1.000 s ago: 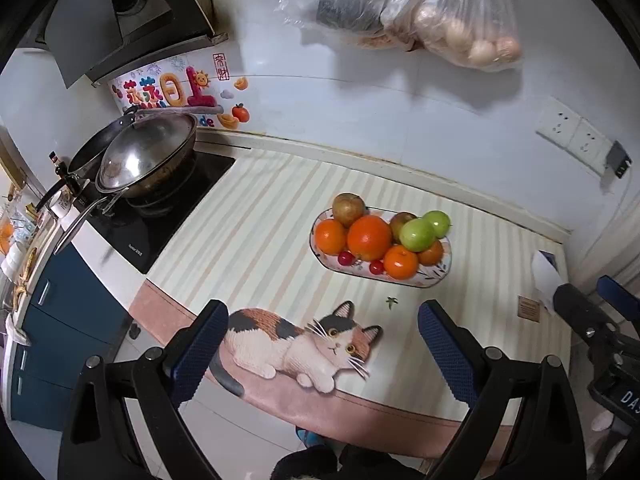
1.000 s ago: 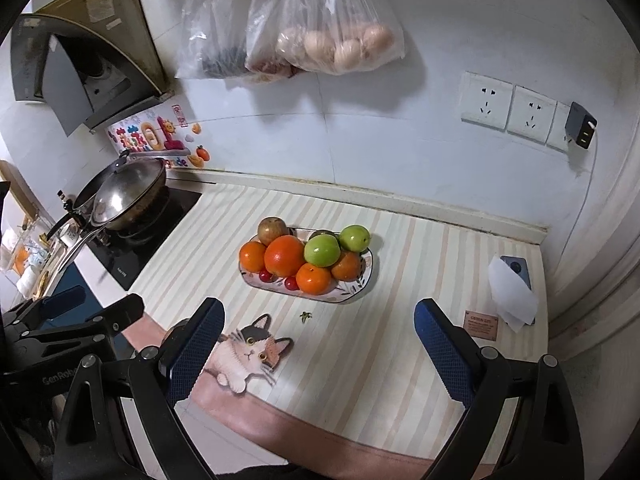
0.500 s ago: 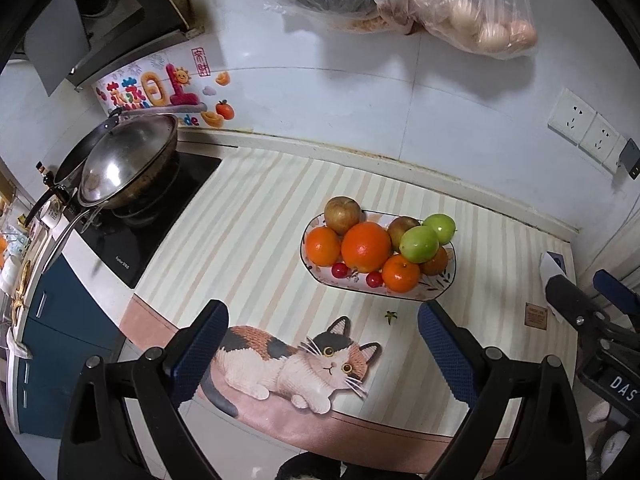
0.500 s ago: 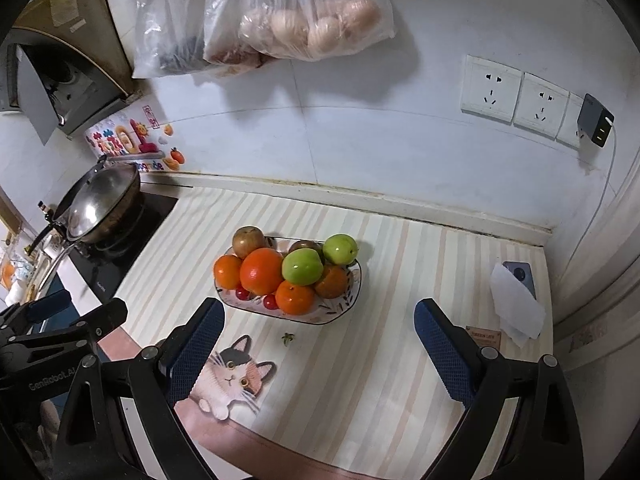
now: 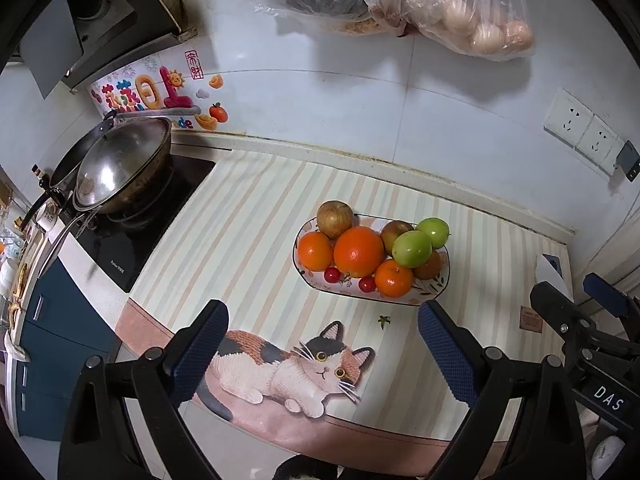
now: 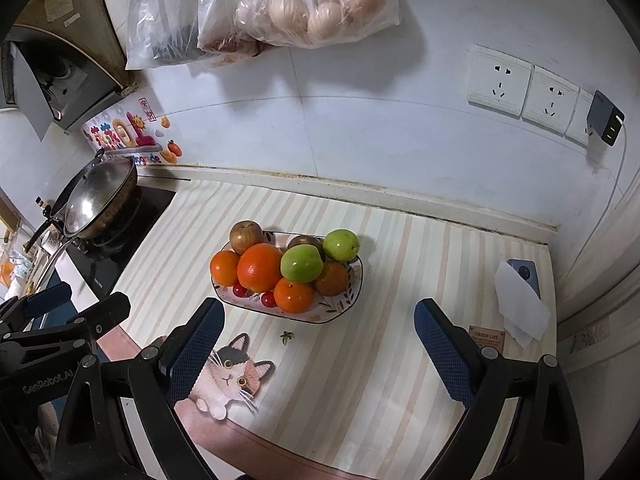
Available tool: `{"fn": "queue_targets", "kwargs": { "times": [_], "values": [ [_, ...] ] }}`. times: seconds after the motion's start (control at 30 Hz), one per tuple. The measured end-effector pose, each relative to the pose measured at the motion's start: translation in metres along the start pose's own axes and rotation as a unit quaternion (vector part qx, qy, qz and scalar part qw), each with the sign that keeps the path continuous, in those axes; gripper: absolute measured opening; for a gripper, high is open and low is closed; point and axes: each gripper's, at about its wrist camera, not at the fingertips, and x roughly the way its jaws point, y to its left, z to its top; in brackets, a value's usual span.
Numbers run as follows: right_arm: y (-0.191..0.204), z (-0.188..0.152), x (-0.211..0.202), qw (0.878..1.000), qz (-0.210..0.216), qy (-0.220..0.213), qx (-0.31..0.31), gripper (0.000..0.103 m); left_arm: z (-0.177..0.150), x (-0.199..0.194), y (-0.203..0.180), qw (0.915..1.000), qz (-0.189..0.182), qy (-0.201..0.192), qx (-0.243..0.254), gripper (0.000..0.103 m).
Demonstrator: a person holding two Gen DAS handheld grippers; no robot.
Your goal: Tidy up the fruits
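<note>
On the striped mat (image 6: 380, 360), a plate (image 6: 352, 292) holds piled fruit (image 6: 260, 266).

Oval plate (image 5: 438, 294) on striped mat, heaped oranges (image 5: 358, 252), green apples (image 5: 412, 249) (cherries too)

Left hand-held gripper (image 5: 322, 342) spread wide; right hand-held gripper (image 6: 318, 340) likewise.

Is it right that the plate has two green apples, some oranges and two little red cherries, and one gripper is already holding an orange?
Not quite. No gripper holds an orange: the left gripper and right gripper are both open and empty, short of the plate. The right wrist view shows it. The green apples, oranges and cherries are right.
</note>
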Motion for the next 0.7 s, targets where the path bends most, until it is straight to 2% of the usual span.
{"fn": "queue_targets", "kwargs": {
  "times": [0.7],
  "values": [
    [-0.002,-0.002,-0.01,1.0,0.011,-0.004,0.002,0.098,0.0,-0.003,0.0,1.0,0.0,-0.001,-0.004,0.097]
  ]
}}
